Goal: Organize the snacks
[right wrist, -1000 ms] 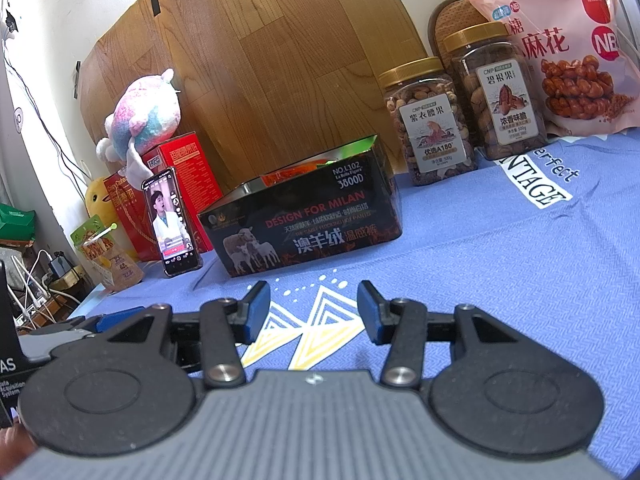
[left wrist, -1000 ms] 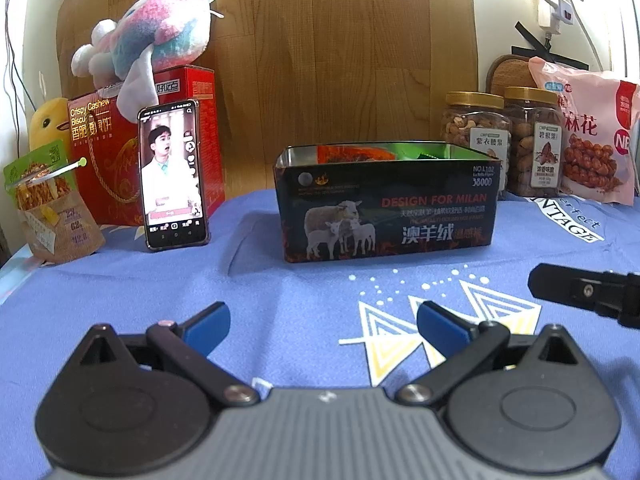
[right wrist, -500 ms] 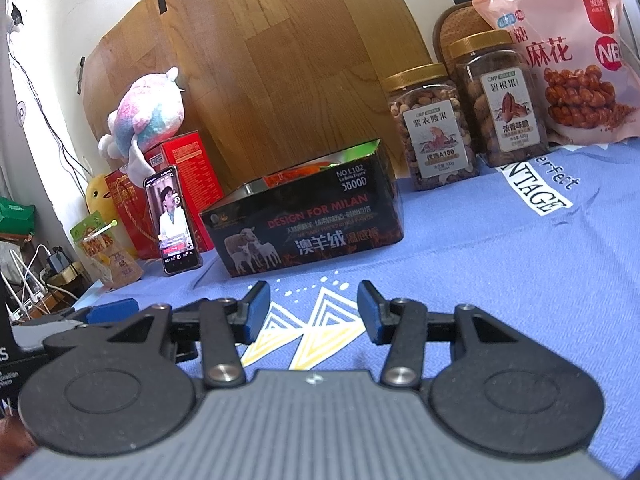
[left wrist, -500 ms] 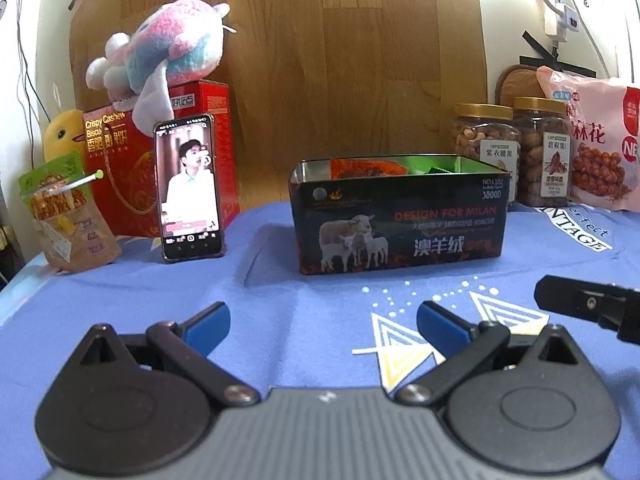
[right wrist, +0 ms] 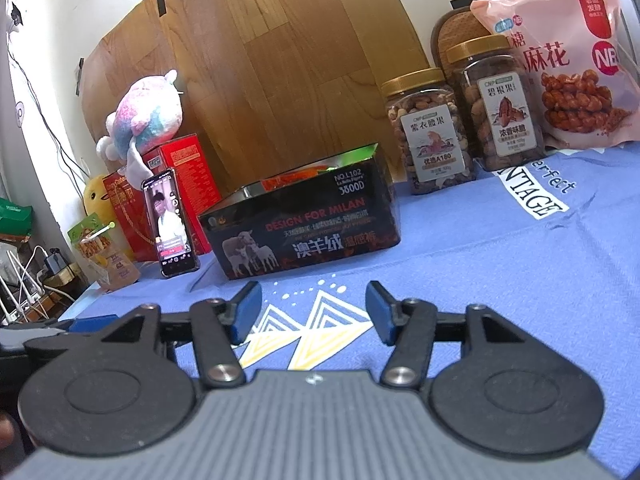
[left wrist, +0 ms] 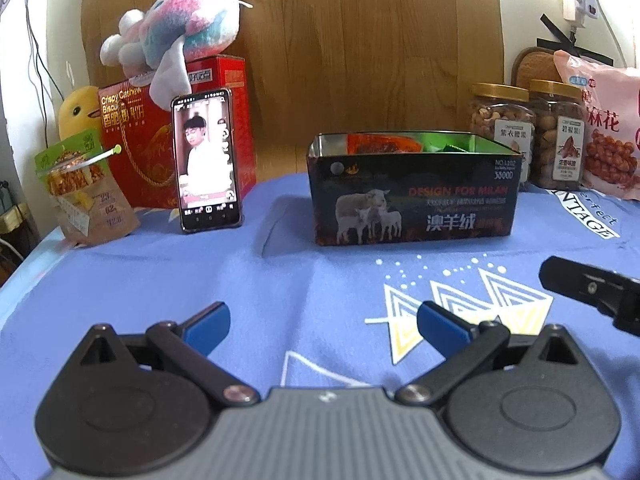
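A dark open tin box [left wrist: 414,196] printed with sheep stands mid-table, with orange and green packets inside; it also shows in the right wrist view [right wrist: 304,228]. Two gold-lidded nut jars [left wrist: 500,128] [right wrist: 430,128] and a pink twist-snack bag [left wrist: 604,124] [right wrist: 560,64] stand behind it on the right. A small green-topped snack pouch [left wrist: 86,192] [right wrist: 98,250] stands far left. My left gripper [left wrist: 320,326] is open and empty above the cloth in front of the tin. My right gripper [right wrist: 312,312] is open and empty, to its right.
A blue printed cloth [left wrist: 280,280] covers the table. A phone [left wrist: 206,164] with a lit screen leans on a red biscuit box [left wrist: 140,136] topped by a plush toy [left wrist: 180,28]. A yellow duck toy [left wrist: 76,110] sits at far left. A wooden panel [left wrist: 340,40] backs the table.
The left gripper has shifted left and slightly back, so the tin and phone sit further right in its view. The right gripper has tilted slightly. Both stay open.
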